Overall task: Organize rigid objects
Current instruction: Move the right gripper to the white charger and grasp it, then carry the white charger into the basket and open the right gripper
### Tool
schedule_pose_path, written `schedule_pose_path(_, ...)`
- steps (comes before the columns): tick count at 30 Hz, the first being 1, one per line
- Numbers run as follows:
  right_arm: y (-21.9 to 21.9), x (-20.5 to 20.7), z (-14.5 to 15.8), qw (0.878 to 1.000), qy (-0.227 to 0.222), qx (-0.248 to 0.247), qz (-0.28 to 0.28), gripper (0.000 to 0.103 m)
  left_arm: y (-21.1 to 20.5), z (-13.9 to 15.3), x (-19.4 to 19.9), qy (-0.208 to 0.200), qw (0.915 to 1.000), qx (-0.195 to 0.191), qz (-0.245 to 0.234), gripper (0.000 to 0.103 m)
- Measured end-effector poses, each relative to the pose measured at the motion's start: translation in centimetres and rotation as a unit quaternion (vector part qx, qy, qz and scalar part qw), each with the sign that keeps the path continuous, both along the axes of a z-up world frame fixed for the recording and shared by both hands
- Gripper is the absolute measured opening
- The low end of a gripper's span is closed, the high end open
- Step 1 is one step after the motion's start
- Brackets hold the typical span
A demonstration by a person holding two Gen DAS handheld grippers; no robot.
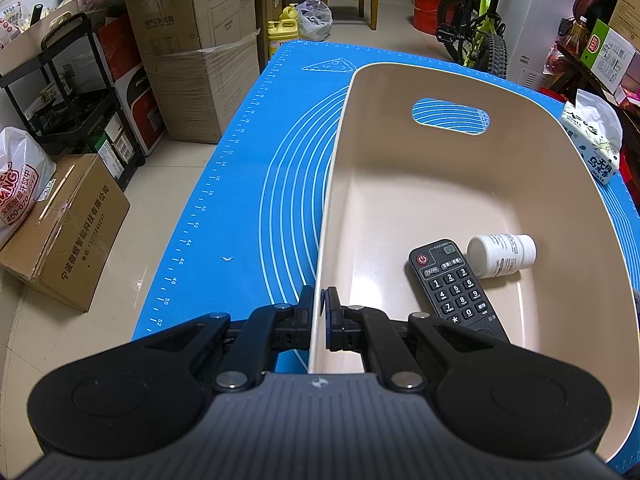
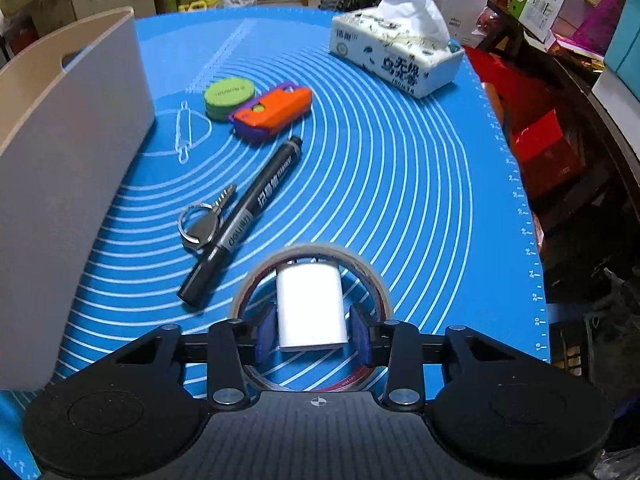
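My left gripper (image 1: 320, 300) is shut on the near left wall of the beige bin (image 1: 332, 168), one pad on each side of the rim. A black remote (image 1: 452, 284) and a white pill bottle (image 1: 502, 254) lie in the bin. My right gripper (image 2: 314, 320) points down into a tape roll (image 2: 320, 252) lying flat on the blue mat (image 2: 400, 184). A white block (image 2: 312, 308) stands inside the roll between the blue pads (image 2: 266, 332), which sit close against its sides with a thin gap on the right. A black marker (image 2: 248, 216), keys (image 2: 200, 220), an orange case (image 2: 274, 112) and a green disc (image 2: 229, 94) lie beyond.
The bin wall (image 2: 72, 128) rises at the left of the right wrist view. A tissue pack (image 2: 396, 60) sits at the mat's far right corner. Cardboard boxes (image 1: 192, 40), a black shelf, a chair and a bicycle (image 1: 476, 20) crowd the floor around the table.
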State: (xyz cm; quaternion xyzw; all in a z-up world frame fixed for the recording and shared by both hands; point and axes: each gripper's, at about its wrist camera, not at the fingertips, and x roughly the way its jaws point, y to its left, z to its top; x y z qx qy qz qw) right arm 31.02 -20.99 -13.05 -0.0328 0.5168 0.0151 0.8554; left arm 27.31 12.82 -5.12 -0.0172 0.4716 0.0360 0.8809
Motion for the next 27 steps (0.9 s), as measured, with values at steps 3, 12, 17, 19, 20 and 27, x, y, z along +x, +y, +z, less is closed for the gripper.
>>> schedule_pose_path(3,0.1,-0.1,0.1,1.000,-0.001,0.003,0.005,0.043,0.0,0.0,0.0,0.000,1.0000,0.001,0.000,0.007)
schedule_pose_path(12,0.1,-1.1,2.7,1.000,-0.017,0.022,0.004,0.042,0.0,0.0,0.0,0.000,1.0000,-0.001,0.000,0.007)
schedule_pose_path(17,0.4,-1.5,3.7,0.999,-0.028,0.022,0.006,0.042,-0.1,0.0,0.0,0.000,1.0000,-0.001,0.000,0.007)
schedule_pose_path(19,0.5,-1.8,4.4,0.999,-0.037,0.023,0.008,0.042,-0.1,0.0,0.0,0.000,1.0000,-0.001,0.000,0.007)
schedule_pose_path(20,0.6,-1.9,4.9,0.999,-0.043,0.023,0.008,0.042,0.0,0.0,0.0,0.000,1.0000,-0.001,0.000,0.007)
schedule_pose_path(27,1.4,-2.6,9.8,0.994,-0.102,0.034,0.018,0.042,-0.2,-0.1,0.0,0.000,1.0000,-0.001,0.000,0.007)
